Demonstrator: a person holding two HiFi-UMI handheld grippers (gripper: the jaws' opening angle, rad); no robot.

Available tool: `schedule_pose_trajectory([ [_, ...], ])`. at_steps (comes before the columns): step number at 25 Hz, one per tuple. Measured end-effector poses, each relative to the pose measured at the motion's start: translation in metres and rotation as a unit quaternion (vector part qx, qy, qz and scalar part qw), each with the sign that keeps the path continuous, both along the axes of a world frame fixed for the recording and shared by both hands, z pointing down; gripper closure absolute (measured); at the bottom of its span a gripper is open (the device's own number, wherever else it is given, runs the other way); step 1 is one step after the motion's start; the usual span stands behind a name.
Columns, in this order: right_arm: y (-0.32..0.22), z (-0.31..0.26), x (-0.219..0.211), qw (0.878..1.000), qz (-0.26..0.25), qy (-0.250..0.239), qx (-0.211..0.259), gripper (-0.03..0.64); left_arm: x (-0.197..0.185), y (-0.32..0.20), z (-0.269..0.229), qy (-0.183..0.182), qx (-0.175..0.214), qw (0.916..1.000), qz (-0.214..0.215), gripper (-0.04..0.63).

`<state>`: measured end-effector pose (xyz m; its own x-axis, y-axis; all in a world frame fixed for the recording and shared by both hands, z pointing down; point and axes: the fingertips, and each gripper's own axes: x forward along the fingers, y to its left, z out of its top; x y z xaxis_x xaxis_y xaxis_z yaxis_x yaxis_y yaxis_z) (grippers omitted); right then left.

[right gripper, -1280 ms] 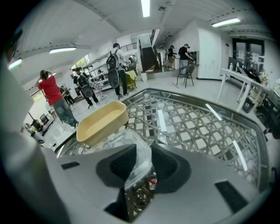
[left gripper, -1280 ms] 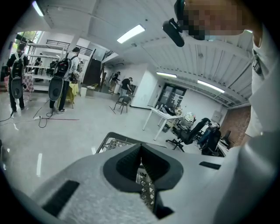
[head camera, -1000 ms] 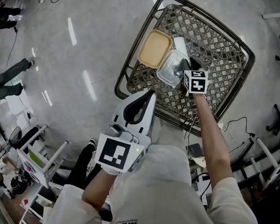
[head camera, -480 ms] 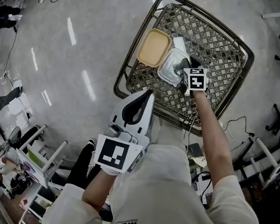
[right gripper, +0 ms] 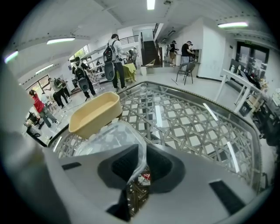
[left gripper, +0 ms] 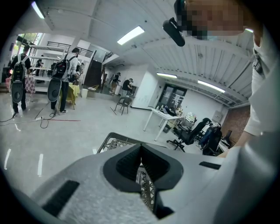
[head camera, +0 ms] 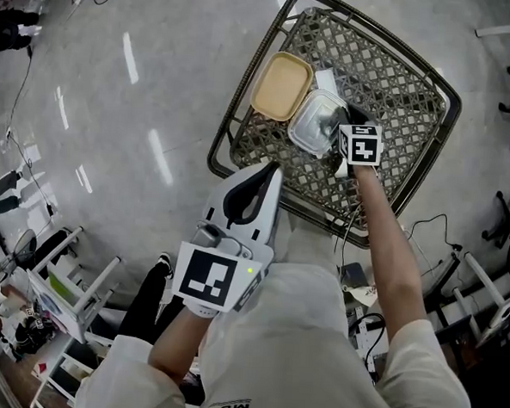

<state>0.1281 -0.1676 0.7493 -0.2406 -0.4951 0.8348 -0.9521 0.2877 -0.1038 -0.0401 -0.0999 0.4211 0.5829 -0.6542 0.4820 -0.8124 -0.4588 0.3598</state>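
The right gripper (head camera: 337, 122) is out over the woven counter (head camera: 400, 87), and its jaws are clenched on the near wall of a clear plastic container (head camera: 314, 125). The right gripper view confirms it: the thin see-through rim (right gripper: 131, 148) runs straight down between the two dark pads, pinched tight at the right gripper (right gripper: 134, 175). So the grasp is made. Whether the container's base sits on the lattice or hangs just above it, neither view settles.

Just beside the container, touching or nearly so on its far left, stands a beige tub (head camera: 281, 87), open side up and with nothing showing inside it in the right gripper view (right gripper: 94, 114). The clear container looks bare inside too. Both sit toward the left corner of the counter (right gripper: 192, 127), close to its metal rim.

The left gripper (head camera: 257, 177) plays no part at this moment. It is held back near the person's body, over the floor, well apart from both containers. Its own view shows the jaws pressed together with nothing between them (left gripper: 141, 164), only a corner of the lattice beyond.

As it stands: one container gripped, the tub untouched, one gripper idle.
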Motion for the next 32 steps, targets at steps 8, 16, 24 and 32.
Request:
schedule_pose_trajectory([
  [8,-0.001,-0.031,-0.001,0.999,-0.009,-0.004,0.034,0.544,-0.001,0.006,-0.004,-0.002,0.024,0.9996,0.012,0.571],
  [16,0.004,-0.078,-0.002,0.997,-0.006,-0.009,0.078,0.544,-0.006,0.018,-0.02,-0.003,0.041,0.9991,0.014,0.571],
  [24,0.012,-0.15,-0.005,0.991,0.005,-0.02,0.135,0.545,-0.013,0.033,-0.043,-0.001,0.064,0.9979,0.012,0.571],
  [32,0.022,-0.225,-0.012,0.977,0.023,-0.055,0.202,0.545,-0.018,0.041,-0.052,0.008,0.077,0.997,-0.001,0.571],
])
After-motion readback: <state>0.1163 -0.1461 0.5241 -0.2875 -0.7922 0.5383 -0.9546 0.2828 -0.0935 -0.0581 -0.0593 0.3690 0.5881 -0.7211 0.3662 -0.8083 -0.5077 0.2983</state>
